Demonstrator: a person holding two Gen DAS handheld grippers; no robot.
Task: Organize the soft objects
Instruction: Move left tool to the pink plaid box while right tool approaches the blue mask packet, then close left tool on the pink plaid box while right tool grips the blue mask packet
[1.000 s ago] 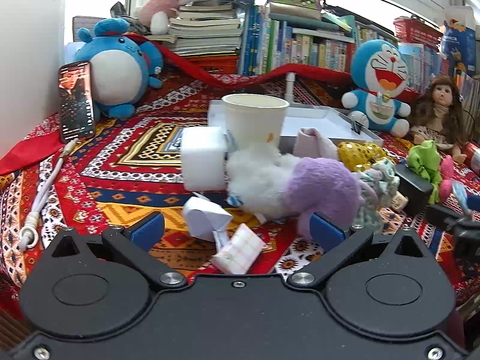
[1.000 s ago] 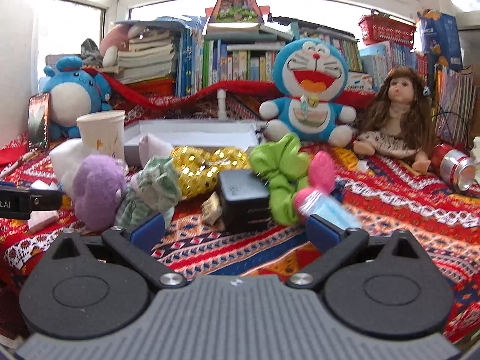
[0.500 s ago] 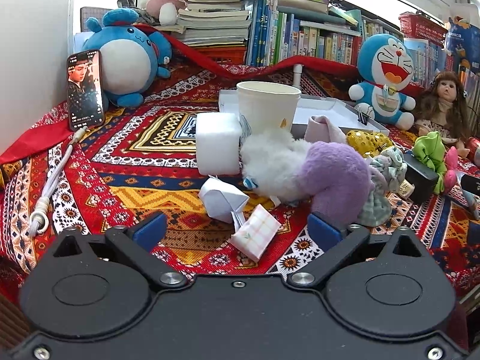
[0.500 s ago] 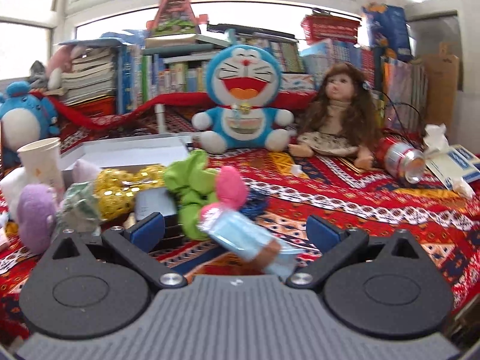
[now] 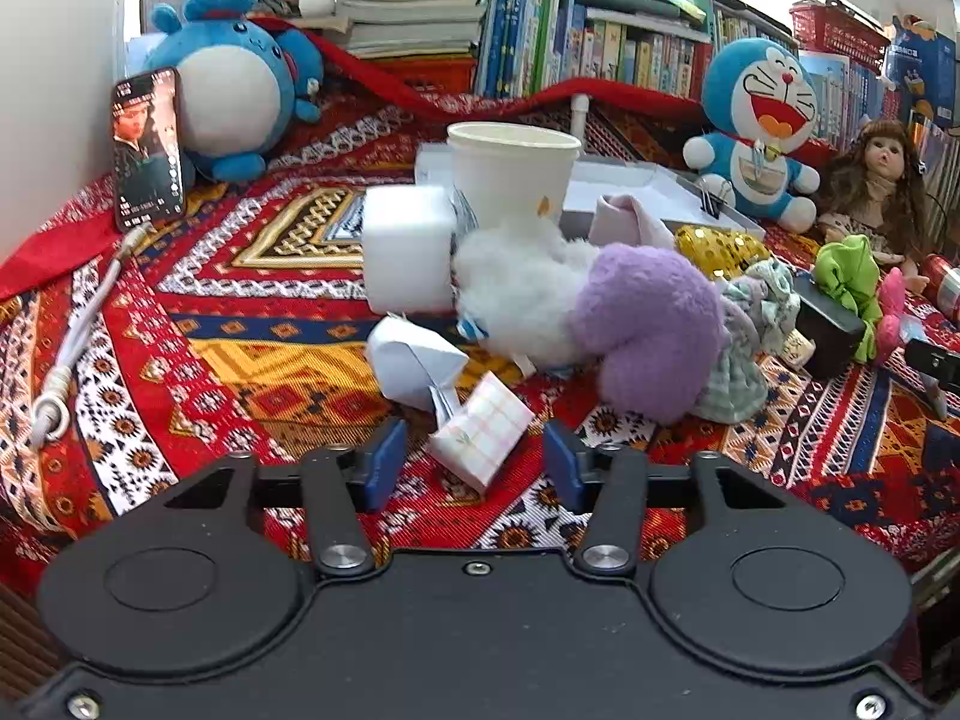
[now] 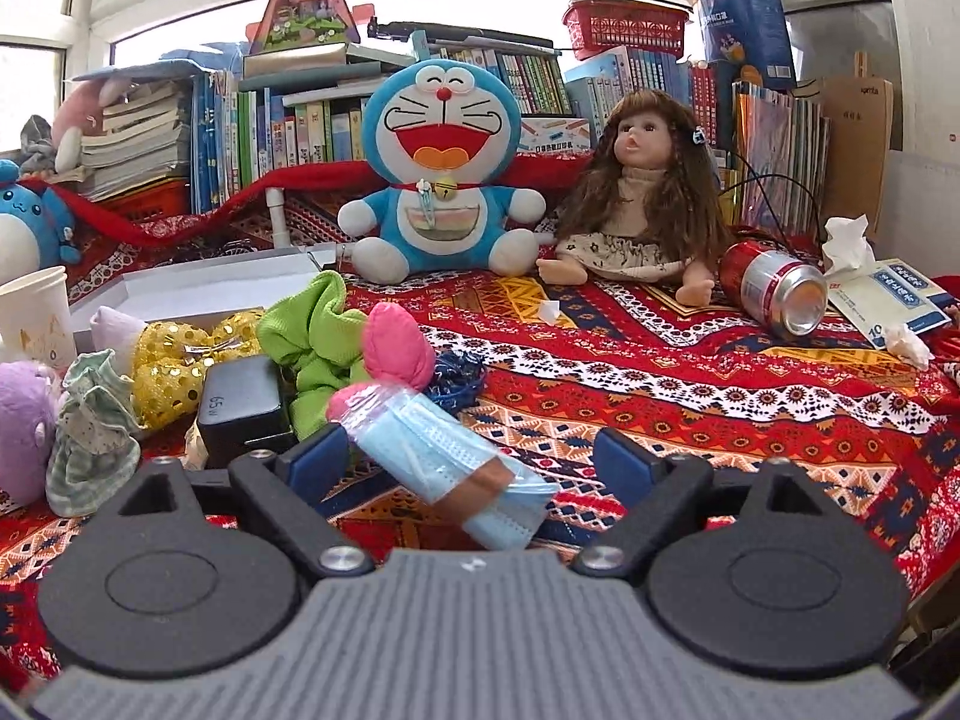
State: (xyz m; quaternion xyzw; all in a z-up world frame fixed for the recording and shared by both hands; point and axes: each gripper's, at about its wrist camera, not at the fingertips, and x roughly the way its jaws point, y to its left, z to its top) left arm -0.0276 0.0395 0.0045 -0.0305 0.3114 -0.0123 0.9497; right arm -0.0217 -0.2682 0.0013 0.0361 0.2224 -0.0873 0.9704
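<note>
- While both grippers approach the clutter, the step in hand appears to be the first pick-up.
- The left gripper [image 5: 474, 465] is closing, its blue pads at a narrow gap; the checked paper packet [image 5: 483, 435] lies between them at 12 o'clock, not yet pressed.
- The right gripper [image 6: 471, 459] stands wide and is starting to close; the blue face-mask pack [image 6: 444, 459] lies between its pads, touching the left pad at most.
- Next move, as judged: close fully on each item, then lift towards the white tray [image 6: 198, 291] at 10 o'clock.
- The mask pack looks soft, sealed in clear crinkly film.
</note>
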